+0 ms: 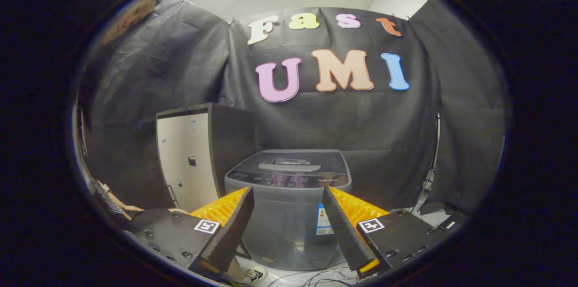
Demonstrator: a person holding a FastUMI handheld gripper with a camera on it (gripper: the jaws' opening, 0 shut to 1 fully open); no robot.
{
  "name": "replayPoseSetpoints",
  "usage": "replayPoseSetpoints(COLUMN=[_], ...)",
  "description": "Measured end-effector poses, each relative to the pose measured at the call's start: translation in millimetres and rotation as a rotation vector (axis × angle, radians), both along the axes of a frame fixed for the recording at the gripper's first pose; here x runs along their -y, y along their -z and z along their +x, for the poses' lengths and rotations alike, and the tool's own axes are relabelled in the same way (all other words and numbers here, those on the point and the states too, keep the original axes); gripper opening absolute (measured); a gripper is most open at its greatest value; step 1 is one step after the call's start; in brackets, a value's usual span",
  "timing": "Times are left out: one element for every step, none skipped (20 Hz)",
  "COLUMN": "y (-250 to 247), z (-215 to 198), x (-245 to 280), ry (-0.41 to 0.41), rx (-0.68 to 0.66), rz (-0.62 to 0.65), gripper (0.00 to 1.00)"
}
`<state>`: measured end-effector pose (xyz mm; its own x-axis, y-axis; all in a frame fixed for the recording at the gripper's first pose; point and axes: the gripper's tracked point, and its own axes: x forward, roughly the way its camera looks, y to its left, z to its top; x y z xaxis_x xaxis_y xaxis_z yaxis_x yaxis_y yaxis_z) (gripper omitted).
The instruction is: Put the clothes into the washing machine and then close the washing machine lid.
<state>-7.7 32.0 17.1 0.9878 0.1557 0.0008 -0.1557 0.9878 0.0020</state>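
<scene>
We look forward along the gripper [289,228], whose two fingers are spread wide apart with nothing held between them. Through the gap between the fingers, and well beyond their tips, we see a grey top-loading washing machine [289,205] standing on the floor. Its lid [298,164] lies flat and closed on top, with a row of buttons along the near edge and a sticker [323,220] on the front of the body. We see no clothes in this view.

Just to the left of the washing machine stands a taller cabinet [189,160] with a pale front and dark sides. A black cloth wall hangs behind both. Thin cables [325,278] trail on the pale floor below the fingers. At the far left, beside the left finger, we see a person's arm [122,205] in a patterned sleeve.
</scene>
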Motion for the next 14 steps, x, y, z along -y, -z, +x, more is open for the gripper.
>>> replayPoseSetpoints(y=[0,0,2,3,3,2,1,0,2,3,5,5,6,5], z=[2,3,6,9,12,16,19,21,21,21,21,19,17,15], x=[-3,-3,-4,-3,1,4,5,8,11,14,16,18,19,19], ry=[-0.012,-0.019,-0.028,-0.029,-0.023,-0.021,-0.02,-0.016,-0.006,0.006,0.017,0.029,0.043,0.053], rx=[-0.001,-0.005,-0.01,-0.015,-0.016,-0.015,-0.013,-0.01,-0.01,-0.011,-0.013,-0.008,-0.002,0.007], rz=[-0.012,-0.02,-0.022,-0.036,-0.052,-0.052,-0.045,-0.038,-0.033,-0.025,-0.014,-0.004,0.0,0.0], gripper=[0.96,0.96,0.96,0.96,0.96,0.96,0.96,0.97,0.97,0.97,0.97,0.97,0.97,0.97])
